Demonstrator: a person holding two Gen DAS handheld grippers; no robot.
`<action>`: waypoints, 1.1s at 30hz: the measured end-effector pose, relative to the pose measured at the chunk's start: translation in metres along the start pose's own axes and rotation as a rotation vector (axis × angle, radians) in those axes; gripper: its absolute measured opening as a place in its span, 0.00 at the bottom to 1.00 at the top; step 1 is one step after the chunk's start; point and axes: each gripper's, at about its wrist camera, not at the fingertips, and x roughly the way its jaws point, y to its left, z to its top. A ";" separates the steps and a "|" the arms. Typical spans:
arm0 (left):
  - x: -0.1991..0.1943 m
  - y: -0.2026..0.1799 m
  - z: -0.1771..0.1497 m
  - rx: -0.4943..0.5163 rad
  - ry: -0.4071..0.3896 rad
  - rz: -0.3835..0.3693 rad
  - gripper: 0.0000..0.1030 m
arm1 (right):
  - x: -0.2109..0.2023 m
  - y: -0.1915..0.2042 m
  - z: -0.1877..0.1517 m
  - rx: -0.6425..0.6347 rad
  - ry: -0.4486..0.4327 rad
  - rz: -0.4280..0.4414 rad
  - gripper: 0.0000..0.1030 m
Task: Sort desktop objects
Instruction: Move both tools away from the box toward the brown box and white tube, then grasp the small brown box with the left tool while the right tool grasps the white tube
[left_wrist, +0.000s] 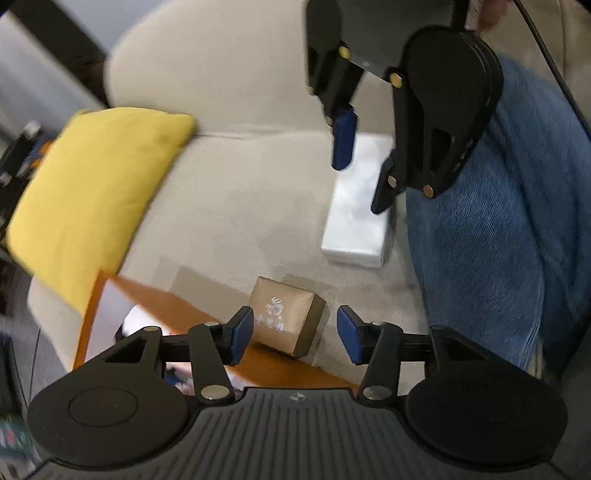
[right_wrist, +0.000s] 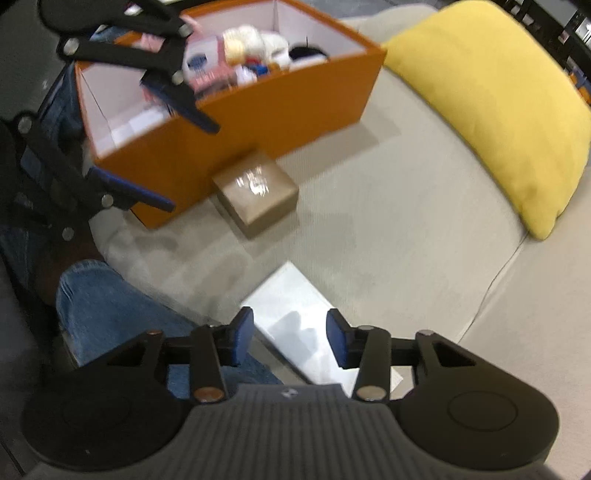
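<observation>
Two grippers, both spread with nothing pinched: the left gripper (left_wrist: 295, 334) hangs over the small brown box (left_wrist: 286, 319), the right gripper (right_wrist: 290, 339) over the flat white box (right_wrist: 291, 314). Brown box sits on the beige sofa (left_wrist: 236, 206), touching the near wall of the orange bin (right_wrist: 258, 107); the white one lies nearer, beside the person's jeans (left_wrist: 498, 221). Both look like light, stiff cardboard, the brown one a bit glossy, so I'd grab across the short flat sides. Yellow cushion (right_wrist: 491, 99) is far right.

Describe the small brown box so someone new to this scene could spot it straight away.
Start at the beige sofa and find the orange bin standing on its seat. The brown box lies on the cushion right against the bin's outer wall. Unlike the flat white box nearby, it is squat, tan and carries a shiny printed emblem on top.
</observation>
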 end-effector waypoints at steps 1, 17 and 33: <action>0.009 0.003 0.002 0.026 0.022 -0.019 0.62 | 0.006 -0.002 0.000 0.000 0.005 0.008 0.45; 0.093 0.024 0.030 0.229 0.211 -0.191 0.71 | 0.060 -0.025 -0.005 -0.159 0.157 0.145 0.72; 0.115 0.027 0.023 0.155 0.253 -0.212 0.69 | 0.086 -0.049 -0.008 -0.129 0.142 0.094 0.42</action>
